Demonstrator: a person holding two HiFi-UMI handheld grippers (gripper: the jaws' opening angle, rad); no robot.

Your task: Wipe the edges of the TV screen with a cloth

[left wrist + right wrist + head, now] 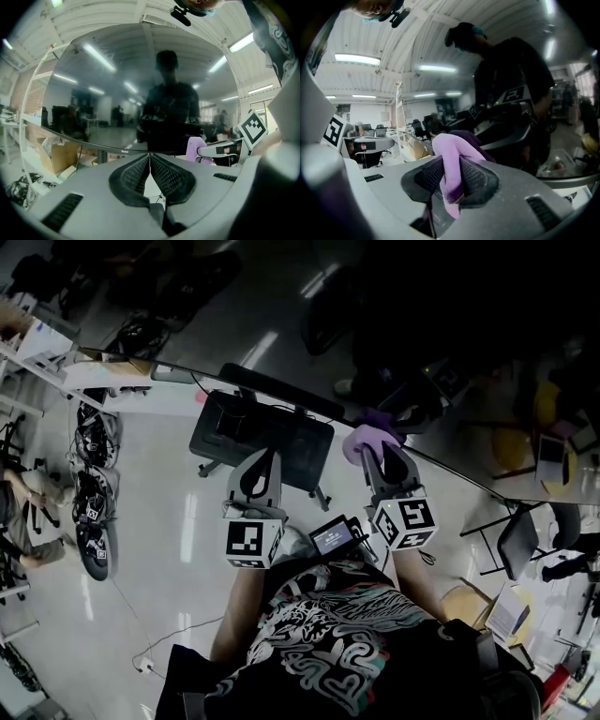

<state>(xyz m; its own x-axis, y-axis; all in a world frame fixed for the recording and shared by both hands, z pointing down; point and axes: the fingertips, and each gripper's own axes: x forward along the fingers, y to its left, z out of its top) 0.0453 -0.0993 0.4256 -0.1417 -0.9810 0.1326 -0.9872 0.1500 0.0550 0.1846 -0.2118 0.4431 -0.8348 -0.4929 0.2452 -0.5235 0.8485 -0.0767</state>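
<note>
one soft purple cloth (367, 439) is pinched in the right claw (382, 465), seemingly touching the edge of the big glossy dark tv screen (117, 89). that edge runs sideways past both claws. the left claw (149, 159) is closed on nothing, alongside and apart.

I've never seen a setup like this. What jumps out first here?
The purple cloth, clamped in the right gripper, is the brightest thing near the middle. Ahead looms the big dark TV screen, glossy enough to mirror the whole room. The left gripper faces its lower edge, jaws together and empty.
</note>
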